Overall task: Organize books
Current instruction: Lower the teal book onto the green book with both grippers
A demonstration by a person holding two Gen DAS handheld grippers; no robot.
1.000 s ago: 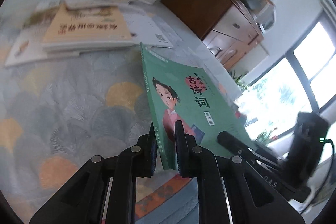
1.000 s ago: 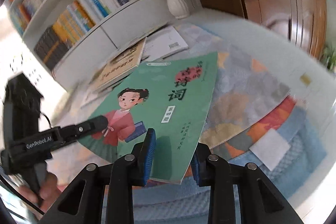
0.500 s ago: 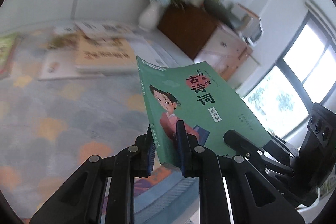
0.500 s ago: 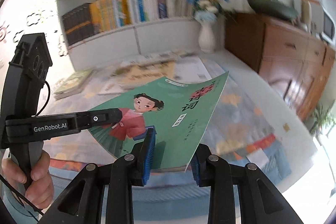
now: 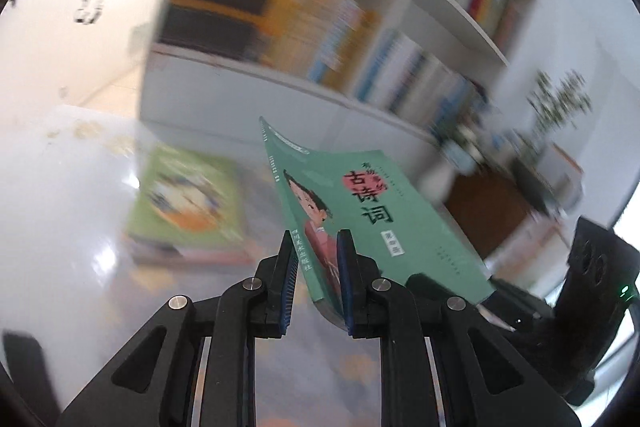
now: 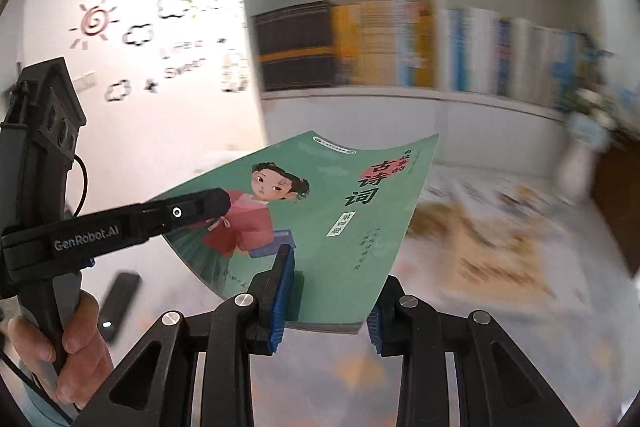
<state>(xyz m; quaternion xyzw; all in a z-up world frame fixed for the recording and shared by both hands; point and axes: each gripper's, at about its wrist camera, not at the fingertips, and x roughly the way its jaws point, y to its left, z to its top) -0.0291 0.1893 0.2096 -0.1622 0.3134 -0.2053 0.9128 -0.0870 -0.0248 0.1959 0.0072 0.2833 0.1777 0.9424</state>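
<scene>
Green book point(image 6: 320, 211), (gripped by both grippers), now faces the bookshelf point(image 6: 440, 27) instead of the rug.

Two wrist fisheyes, close range.
Each looks forward and slightly down along its fingers; both share the green book point(image 5: 360, 211) point(image 6: 320, 211) and bookshelf point(image 5: 360, 39) point(image 6: 436, 23).

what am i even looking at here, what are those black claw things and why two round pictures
No robot here: a person carries a hand-held gripping tool in each hand, and each tool has a wide-angle camera looking out along its two black fingers. That gives one round picture per hand.

Both tools hold the same green book with a cartoon girl on its cover. The left tool pinches it at the spine; the right tool grips its lower edge.

In the right view you see the left hand on its handle.

Behind is a white bookshelf full of books. More books lie flat below, including a light green one.
</scene>
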